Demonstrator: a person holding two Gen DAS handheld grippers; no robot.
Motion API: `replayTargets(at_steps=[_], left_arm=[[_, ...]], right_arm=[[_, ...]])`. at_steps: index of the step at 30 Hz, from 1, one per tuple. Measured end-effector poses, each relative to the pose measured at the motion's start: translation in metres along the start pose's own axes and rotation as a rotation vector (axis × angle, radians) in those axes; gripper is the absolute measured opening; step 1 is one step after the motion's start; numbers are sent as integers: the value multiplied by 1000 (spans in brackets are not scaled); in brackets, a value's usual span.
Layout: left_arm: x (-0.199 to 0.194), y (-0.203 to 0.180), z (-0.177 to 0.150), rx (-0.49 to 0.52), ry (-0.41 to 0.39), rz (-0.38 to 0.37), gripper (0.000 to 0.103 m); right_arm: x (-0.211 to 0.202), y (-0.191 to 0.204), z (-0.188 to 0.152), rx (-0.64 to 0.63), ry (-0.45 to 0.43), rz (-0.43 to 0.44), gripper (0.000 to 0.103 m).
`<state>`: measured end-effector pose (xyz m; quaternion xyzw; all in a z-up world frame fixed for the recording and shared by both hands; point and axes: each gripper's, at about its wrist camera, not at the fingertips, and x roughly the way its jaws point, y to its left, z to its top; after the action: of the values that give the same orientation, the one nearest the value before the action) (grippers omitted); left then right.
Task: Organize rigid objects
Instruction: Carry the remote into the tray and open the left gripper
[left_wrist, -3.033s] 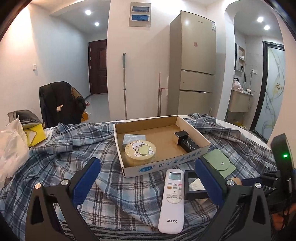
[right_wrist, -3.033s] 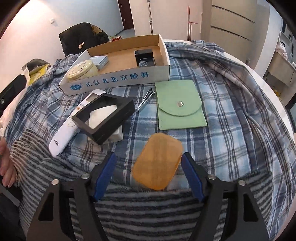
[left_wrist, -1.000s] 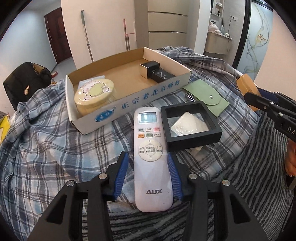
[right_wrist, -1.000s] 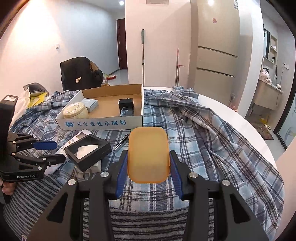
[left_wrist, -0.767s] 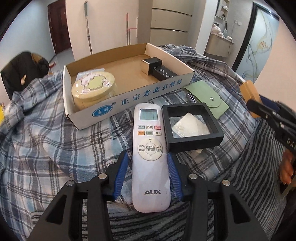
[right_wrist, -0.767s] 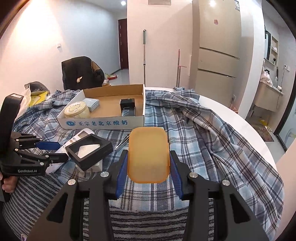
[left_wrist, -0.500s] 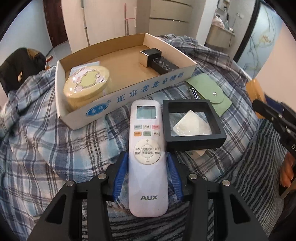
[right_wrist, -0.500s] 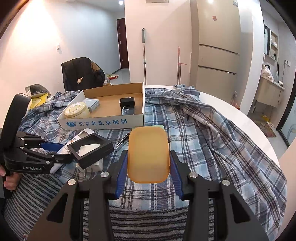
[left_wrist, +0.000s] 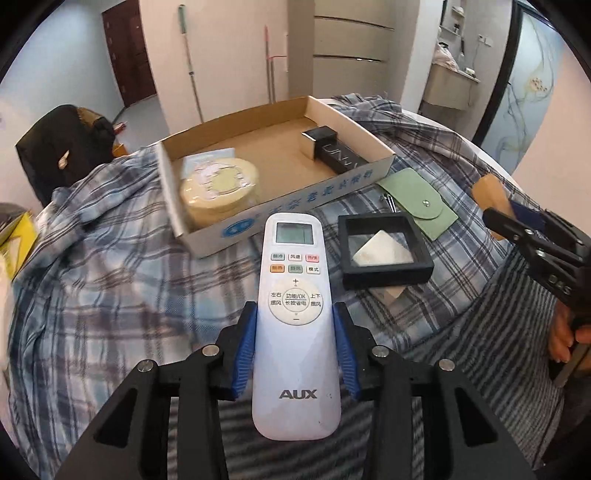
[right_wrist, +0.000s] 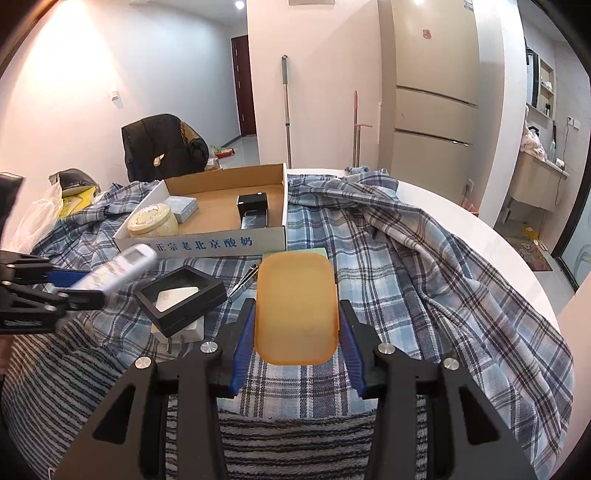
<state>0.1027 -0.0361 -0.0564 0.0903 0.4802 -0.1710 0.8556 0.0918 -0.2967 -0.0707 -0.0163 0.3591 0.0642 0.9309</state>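
left gripper (left_wrist: 295, 347) fingers just closing, clamped on white remote (left_wrist: 295, 325) lifted at 6 o'clock of cardboard box (left_wrist: 373, 138) | remote: stiff, light, slick plastic, grip lower waist | right gripper (right_wrist: 295, 332) clamped on amber tray (right_wrist: 295, 310)

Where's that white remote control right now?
The white remote is clamped in the left gripper, lifted above the plaid cloth, just in front of the cardboard box and left of the black frame.
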Motion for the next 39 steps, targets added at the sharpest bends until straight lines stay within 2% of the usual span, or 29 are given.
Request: replayTargets(at_steps=[6, 10, 14, 17, 19, 25, 31, 32, 34, 35, 37, 39], left_arm=[[-36, 6, -16, -35, -70, 18, 42], [-58, 8, -16, -66, -124, 6, 42], [-76, 6, -2, -101, -189, 20, 42], [-83, 4, 17, -119, -237, 18, 42], [-82, 4, 33, -139, -265, 6, 42], [-62, 6, 81, -255, -293, -57, 42], [-33, 6, 123, -288, -304, -1, 41], [-28, 7, 128, -290, -303, 6, 39], [-14, 12, 137, -284, -286, 16, 27], [-5, 15, 139, -292, -271, 6, 15], [18, 24, 141, -308, -234, -26, 14], [41, 30, 143, -308, -192, -15, 14]], right_arm=[[-4, 0, 4, 3, -5, -15, 42], [-11, -4, 17, 10, -7, -4, 42], [-22, -6, 43, 9, -8, 24, 42], [-29, -6, 72, 16, -32, 30, 42], [-34, -7, 93, 53, -53, 63, 42], [-29, 8, 148, 79, -128, 81, 42], [1, 15, 195, 130, -136, 106, 42], [5, 17, 199, 121, -135, 97, 42], [17, 18, 202, 125, -131, 78, 42], [25, 17, 200, 135, -121, 83, 42], [43, 16, 194, 150, -83, 97, 42], [62, 14, 187, 156, -39, 107, 42]])
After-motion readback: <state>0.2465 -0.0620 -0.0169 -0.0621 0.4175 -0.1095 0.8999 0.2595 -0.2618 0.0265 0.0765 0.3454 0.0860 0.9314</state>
